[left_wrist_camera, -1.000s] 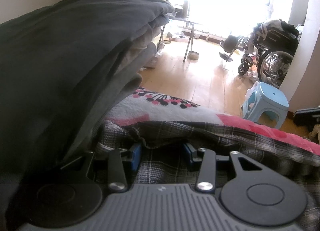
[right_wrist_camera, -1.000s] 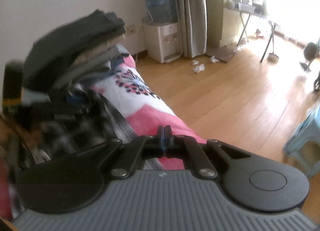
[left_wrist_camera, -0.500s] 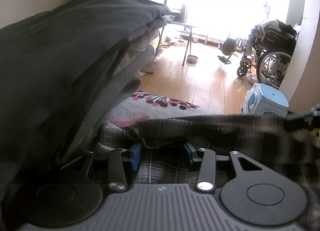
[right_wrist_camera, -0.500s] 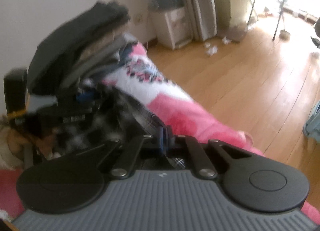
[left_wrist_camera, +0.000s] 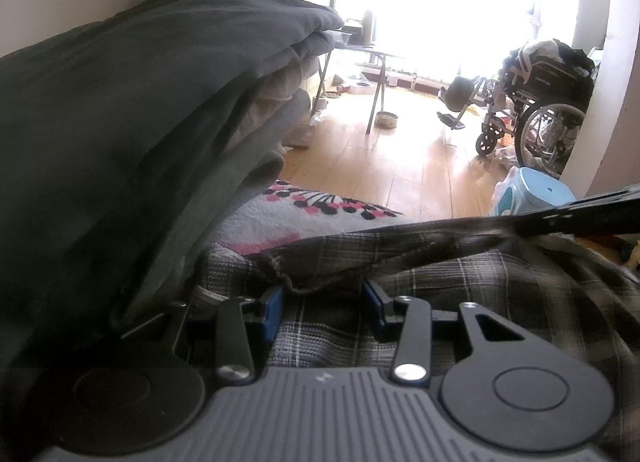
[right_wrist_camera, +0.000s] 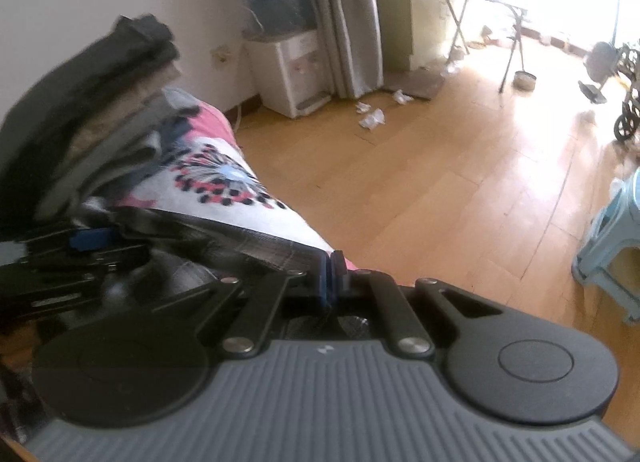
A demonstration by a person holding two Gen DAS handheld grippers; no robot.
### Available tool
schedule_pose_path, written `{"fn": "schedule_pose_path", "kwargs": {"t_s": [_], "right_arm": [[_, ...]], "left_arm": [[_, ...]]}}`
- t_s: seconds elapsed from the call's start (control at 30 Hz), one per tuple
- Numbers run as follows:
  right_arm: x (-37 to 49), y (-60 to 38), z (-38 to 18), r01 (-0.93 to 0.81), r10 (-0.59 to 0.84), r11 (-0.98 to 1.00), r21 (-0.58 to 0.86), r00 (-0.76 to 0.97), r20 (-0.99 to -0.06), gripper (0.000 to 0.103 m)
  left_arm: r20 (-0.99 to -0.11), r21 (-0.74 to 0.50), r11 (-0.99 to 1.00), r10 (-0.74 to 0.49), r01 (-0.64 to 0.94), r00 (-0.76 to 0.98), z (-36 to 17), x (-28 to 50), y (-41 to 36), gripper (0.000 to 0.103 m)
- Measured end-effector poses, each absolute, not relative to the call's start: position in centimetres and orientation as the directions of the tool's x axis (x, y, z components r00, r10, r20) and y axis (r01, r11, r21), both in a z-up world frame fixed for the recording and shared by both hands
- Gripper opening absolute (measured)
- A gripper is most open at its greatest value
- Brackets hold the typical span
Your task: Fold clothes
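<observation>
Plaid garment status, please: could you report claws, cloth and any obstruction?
Right claw shut on plaid garment edge. Left claw open over it. Stack of folded clothes crowds left side.

I see pale wooden plank floor (right_wrist_camera: 460,166), sunlit near window. White water dispenser (right_wrist_camera: 288,70) against wall, blue bottle on top, grey curtain (right_wrist_camera: 344,14) just beside it. I spot crumpled white paper scraps (right_wrist_camera: 372,116) on floor near curtain. Folding metal-legged table (left_wrist_camera: 372,62) by bright window, small round bowl (left_wrist_camera: 386,119) under it. Black wheelchair (left_wrist_camera: 536,102) stands right of table. Light blue plastic stool (left_wrist_camera: 536,192) near white wall.
</observation>
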State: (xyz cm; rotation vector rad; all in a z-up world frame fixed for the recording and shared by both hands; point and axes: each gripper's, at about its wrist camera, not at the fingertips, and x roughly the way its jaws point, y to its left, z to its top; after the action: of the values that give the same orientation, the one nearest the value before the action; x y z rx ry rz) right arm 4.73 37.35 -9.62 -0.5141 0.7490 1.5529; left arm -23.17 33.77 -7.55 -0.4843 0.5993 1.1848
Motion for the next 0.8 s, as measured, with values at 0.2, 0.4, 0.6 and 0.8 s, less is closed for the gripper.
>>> {"fn": "schedule_pose_path", "kwargs": {"t_s": [0.2, 0.4, 0.6, 0.8], "right_arm": [[5.4, 38.4, -10.6, -0.989, 0.679, 0.071, 0.132, -0.049, -0.733, 0.005], [11.9, 35.2, -6.4, -0.936, 0.699, 0.309, 0.166, 0.106, -0.707, 0.009], [21.9, 24.2, -0.2, -0.81, 0.644, 0.543, 0.221, 0.233, -0.729, 0.009], [24.0, 6.7, 3.8, -0.663, 0.563, 0.719, 0.206, 0.383, -0.732, 0.01]], "left_arm": [[-0.669, -0.058, 0.311, 0.693, -0.949, 0.268, -7.3, -23.5, 34.1, 0.045], [-0.68, -0.104, 0.304, 0.673, -0.947, 0.291, -6.8, -24.3, 34.3, 0.046], [-0.661, -0.099, 0.303, 0.692, -0.948, 0.29, -6.1, -24.4, 33.4, 0.046], [-0.652, -0.09, 0.325, 0.695, -0.941, 0.303, -5.1, -23.5, 32.2, 0.046]]}}
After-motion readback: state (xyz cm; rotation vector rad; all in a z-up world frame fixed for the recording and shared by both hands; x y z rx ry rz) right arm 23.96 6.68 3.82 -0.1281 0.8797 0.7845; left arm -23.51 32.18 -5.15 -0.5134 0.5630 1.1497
